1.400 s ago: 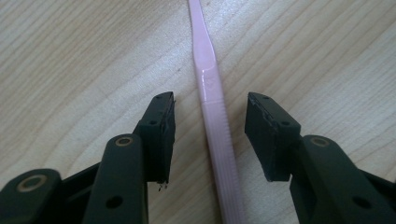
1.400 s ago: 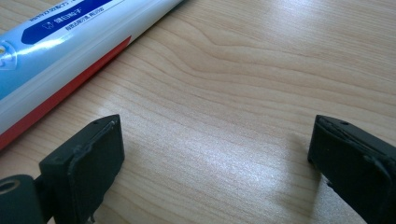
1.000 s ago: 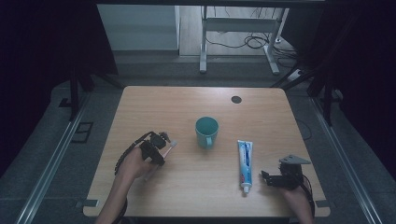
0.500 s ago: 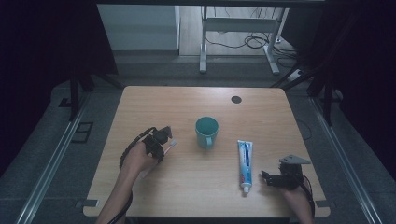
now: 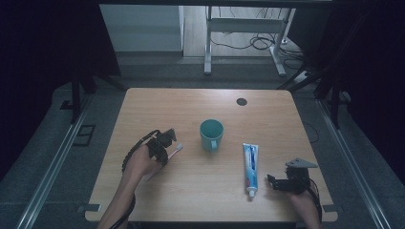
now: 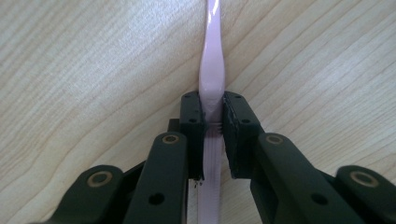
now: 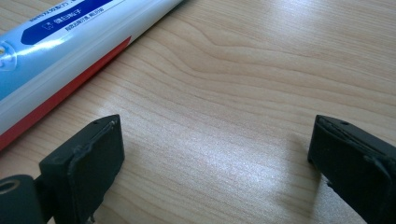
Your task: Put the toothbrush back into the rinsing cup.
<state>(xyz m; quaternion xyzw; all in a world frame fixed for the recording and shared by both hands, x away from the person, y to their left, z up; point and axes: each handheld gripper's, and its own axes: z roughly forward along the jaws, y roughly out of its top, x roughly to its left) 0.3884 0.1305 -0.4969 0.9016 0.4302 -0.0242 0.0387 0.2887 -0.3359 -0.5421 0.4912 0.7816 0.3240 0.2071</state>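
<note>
Pale wooden table (image 5: 200, 191), dim room behind. At its left, the left gripper (image 5: 165, 143) has just been closing and now pinches a pink toothbrush (image 6: 211, 84) lying flat; so narrow a hold could let it swivel or slip when lifted. Next come the teal mug (image 5: 211, 134) and toothpaste tube (image 5: 250, 164); the right gripper (image 5: 274, 182) rests wide apart, empty.

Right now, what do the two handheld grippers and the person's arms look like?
Both are black. The left gripper has two flat rectangular fingers on linked bars with brass-coloured pivot pins and small screw holes; a black cable loops back from it along the forearm. The right gripper has blocky black fingers with slightly ragged pad edges, and carries a grey three-cornered plate on top. No sleeves are visible on the forearms.
</note>
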